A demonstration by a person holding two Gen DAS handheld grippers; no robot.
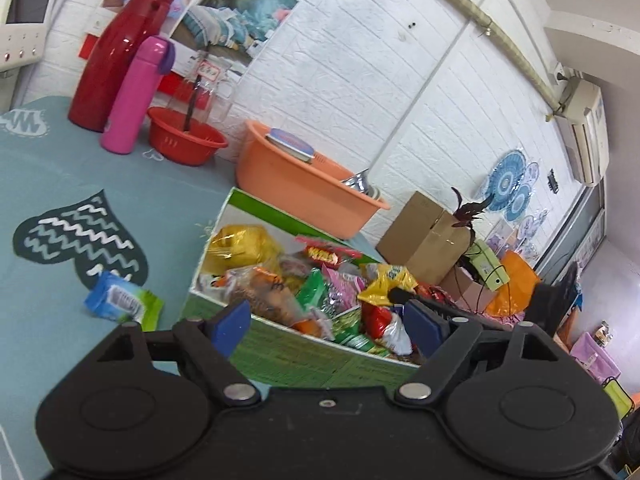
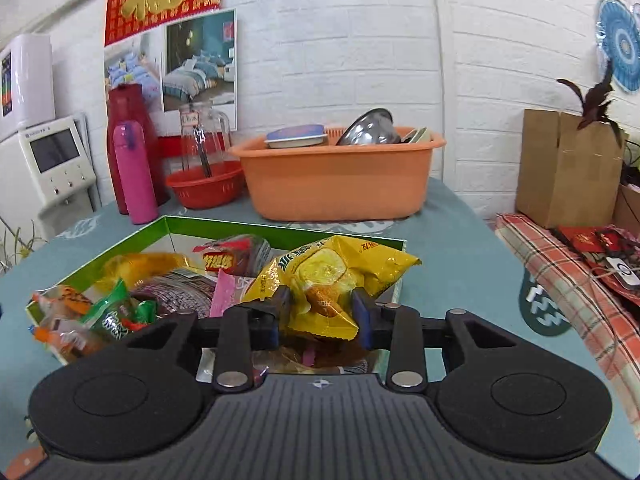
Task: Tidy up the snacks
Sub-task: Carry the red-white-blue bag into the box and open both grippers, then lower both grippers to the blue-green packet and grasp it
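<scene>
Two grippers work over the green snack box [image 2: 280,231]: the right gripper [image 2: 322,314] clamps a yellow packet [image 2: 340,268], the left gripper [image 1: 326,322] gapes empty.

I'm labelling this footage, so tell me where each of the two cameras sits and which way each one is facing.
Left wrist: on the left gripper, jaws open and empty, tilted down at the green snack box; a blue-green packet lies outside.
Right wrist: on the right gripper, pinching a yellow snack bag above that box, facing the wall.
Shared: box, orange tub, pink bottle, red jug.
</scene>
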